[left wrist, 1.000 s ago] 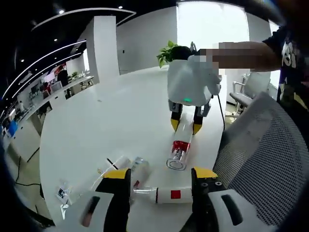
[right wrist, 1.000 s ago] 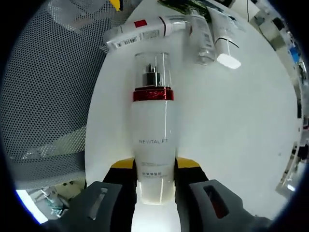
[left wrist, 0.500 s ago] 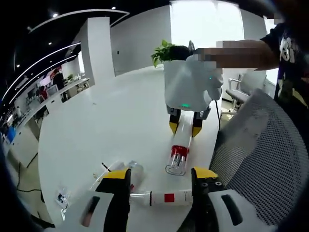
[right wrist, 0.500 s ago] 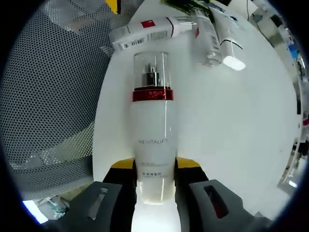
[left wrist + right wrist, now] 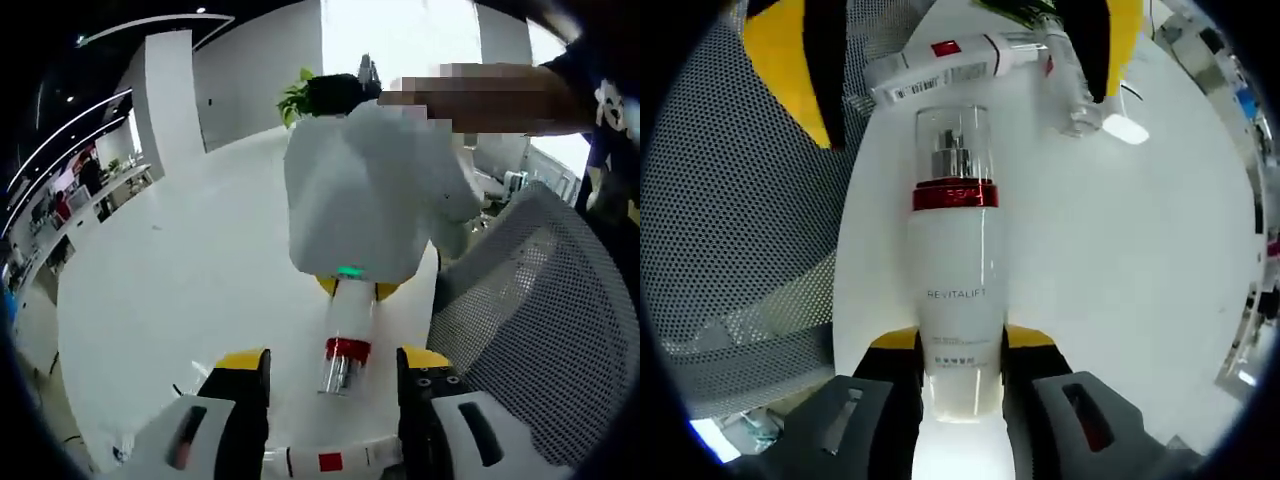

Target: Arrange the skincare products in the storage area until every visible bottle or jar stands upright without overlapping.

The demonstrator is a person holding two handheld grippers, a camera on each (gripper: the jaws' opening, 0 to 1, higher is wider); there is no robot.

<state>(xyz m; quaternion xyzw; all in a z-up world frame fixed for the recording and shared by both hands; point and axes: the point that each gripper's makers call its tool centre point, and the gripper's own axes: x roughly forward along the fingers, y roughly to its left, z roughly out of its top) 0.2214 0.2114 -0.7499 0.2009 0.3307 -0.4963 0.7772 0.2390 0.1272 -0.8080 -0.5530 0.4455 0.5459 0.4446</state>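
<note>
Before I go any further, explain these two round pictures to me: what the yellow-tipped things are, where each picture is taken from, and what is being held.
No robot here: a person holds a hand tool in each hand, each ending in a two-jaw gripper with yellow tips and carrying its own fisheye camera.

The right gripper view looks along the right gripper, whose jaws are shut on a white pump bottle with a red collar and clear cap, marked REVITALIFT. Beyond it, on the white table, lie a white tube with a red square and a clear bottle, both on their sides.

The left gripper view looks along the left gripper, open, holding nothing. It faces the other tool and the same bottle. A mesh chair stands beside the table.
</note>
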